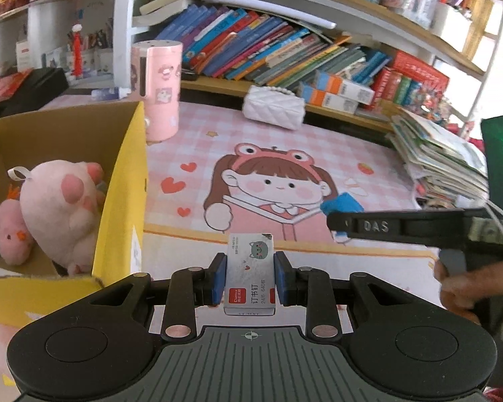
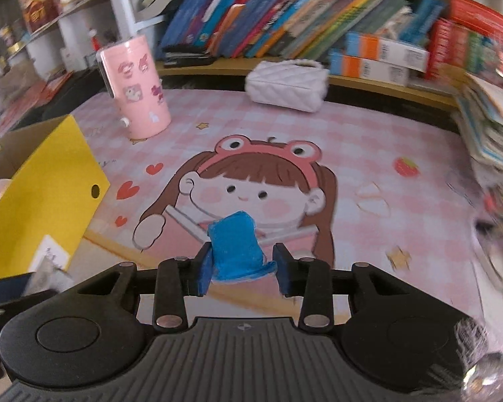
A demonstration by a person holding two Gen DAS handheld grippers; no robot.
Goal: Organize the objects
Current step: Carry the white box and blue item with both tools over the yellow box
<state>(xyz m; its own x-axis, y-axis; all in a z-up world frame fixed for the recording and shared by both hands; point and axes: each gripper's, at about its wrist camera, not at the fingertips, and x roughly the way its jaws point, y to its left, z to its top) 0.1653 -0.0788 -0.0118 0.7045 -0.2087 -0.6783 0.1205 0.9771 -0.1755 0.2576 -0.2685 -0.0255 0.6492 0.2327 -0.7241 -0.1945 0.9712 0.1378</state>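
While both grippers carry a load, the step in hand reads as transport toward the yellow cardboard box [image 1: 124, 194], not pickup.

Left wrist view: the left gripper [image 1: 250, 276] is clamped narrow on a small staple box [image 1: 249, 278], blue pads pressing its two long sides, box lifted clear of the pink cartoon desk mat [image 1: 318, 154]. The yellow cardboard box sits just to the left, open, already holding a pink plush toy [image 1: 63, 214]. The right gripper [image 1: 338, 222] enters from the right edge, seen side-on, with a blue object at its tip.

Right wrist view: the right gripper closes on a blue soft-looking piece [image 2: 236, 248]; its left pad touches, while contact at the right pad is hard to confirm. The piece hangs above the mat, the yellow box off to the left.

Judgement: next move calls for swinging each load over the box's open top and releasing; the near wall must be cleared first.

Unclear: what the blue piece is; the right edge is motion-blurred; the box floor is mostly hidden by the plush; a hand [image 1: 459, 288] is cut off.
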